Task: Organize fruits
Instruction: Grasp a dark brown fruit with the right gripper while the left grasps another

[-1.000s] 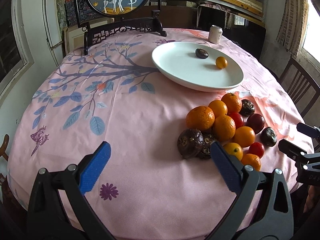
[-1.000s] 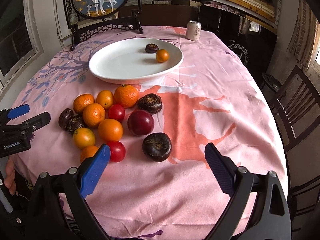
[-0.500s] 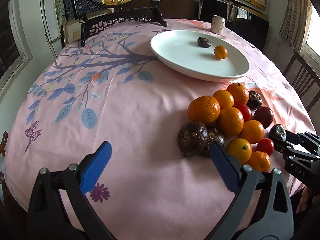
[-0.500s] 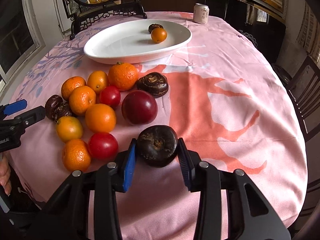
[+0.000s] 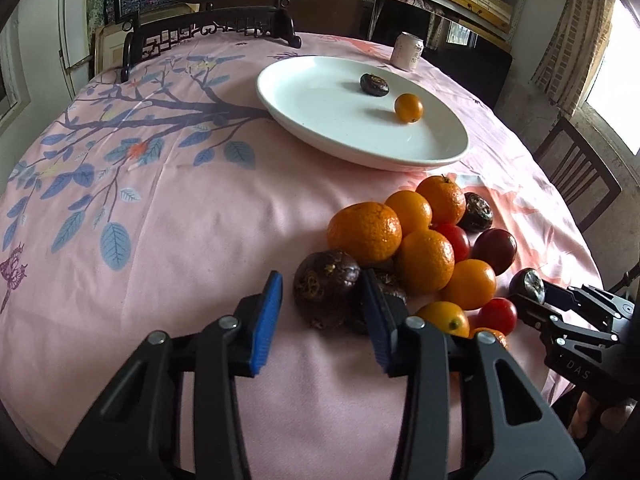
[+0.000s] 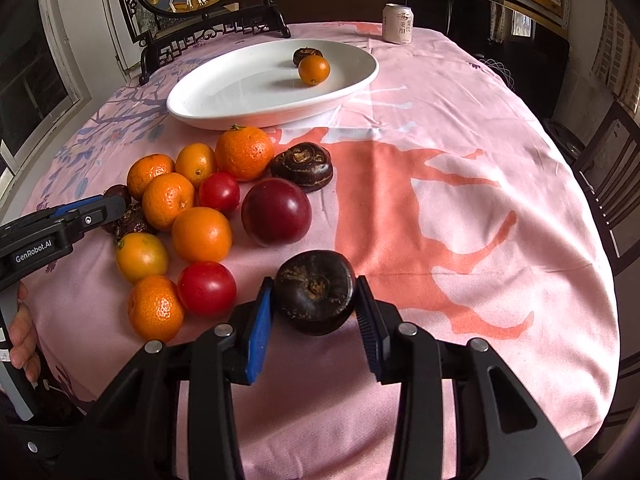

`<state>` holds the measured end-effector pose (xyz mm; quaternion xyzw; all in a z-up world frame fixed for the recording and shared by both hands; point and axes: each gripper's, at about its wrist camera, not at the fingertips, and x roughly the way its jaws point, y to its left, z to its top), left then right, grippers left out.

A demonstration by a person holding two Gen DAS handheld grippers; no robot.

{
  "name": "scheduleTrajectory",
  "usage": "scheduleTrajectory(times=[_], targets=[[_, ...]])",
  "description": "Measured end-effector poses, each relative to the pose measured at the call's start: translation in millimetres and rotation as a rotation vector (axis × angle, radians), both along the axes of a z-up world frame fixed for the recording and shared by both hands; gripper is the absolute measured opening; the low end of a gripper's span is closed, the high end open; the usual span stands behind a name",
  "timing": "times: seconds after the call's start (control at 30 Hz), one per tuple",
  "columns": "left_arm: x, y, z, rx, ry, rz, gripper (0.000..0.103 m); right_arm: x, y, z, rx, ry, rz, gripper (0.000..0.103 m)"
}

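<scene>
On the pink cloth lies a pile of oranges [image 5: 364, 230], red tomatoes [image 6: 207, 288], a dark red plum [image 6: 276, 216] and dark brown fruits. My left gripper [image 5: 320, 278] is closing around a dark brown fruit [image 5: 324, 300] at the pile's near left. Its right pad lies against the fruit, and a narrow gap shows at the left pad. My right gripper [image 6: 314, 282] is shut on another dark brown fruit [image 6: 316, 300] just above the cloth. The white oval plate [image 5: 328, 108] behind the pile holds one dark fruit [image 5: 374, 84] and one small orange [image 5: 408, 108].
A drink can [image 6: 397, 23] stands behind the plate. A round picture on a dark carved stand [image 5: 208, 28] is at the table's far edge. A wooden chair [image 5: 576, 176] stands to the right. A person's hand [image 6: 24, 332] holds the left gripper.
Both grippers came down to the fruit. The right jaws closed on the dark fruit and stay shut on it. The left jaws narrowed around the dark fruit at the pile's edge.
</scene>
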<state>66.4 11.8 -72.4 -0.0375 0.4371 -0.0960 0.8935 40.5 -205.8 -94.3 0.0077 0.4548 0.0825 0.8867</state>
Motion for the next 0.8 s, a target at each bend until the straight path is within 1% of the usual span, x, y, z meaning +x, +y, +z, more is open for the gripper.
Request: scheduleTrajectory(times=[0.03,0.07,0.1,0.17,0.23,0.4,0.47,0.53,0.63,0.8], targets=[[-1,1,0,-0.01,0.005,0.001,0.035,-1,-1,1,0.003,0.0,0.001,0.04],[-2,4,1,-0.015,0.011,0.005,0.025,-2,-1,2,0.002,-0.003,0.001,0.04],[-2,7,0,-0.005,0.018,0.017,0.022,-3,-1,4,0.001,-0.008,0.001,0.04],[-1,16,-3,-0.019,0.04,0.033,0.021,-4,-2,6,0.003,-0.014,-0.002,0.04],[0,19,-5,-0.031,0.044,0.036,0.021,-4,-3,6,0.007,-0.015,-0.003,0.04],[7,9,-11,0.014,0.04,0.046,0.021,-1,-4,2,0.009,0.0,-0.003,0.04],[7,9,-11,0.018,0.043,0.047,0.021,-1,-5,1,0.018,0.0,-0.01,0.04],[4,9,-7,0.007,0.042,0.036,0.021,-2,-2,6,0.015,-0.015,0.0,0.04],[0,10,1,0.011,0.021,0.037,0.021,-4,3,17,0.011,-0.048,0.011,0.04],[-1,12,7,0.009,0.021,0.043,0.021,-1,14,29,0.003,-0.073,0.039,0.04]])
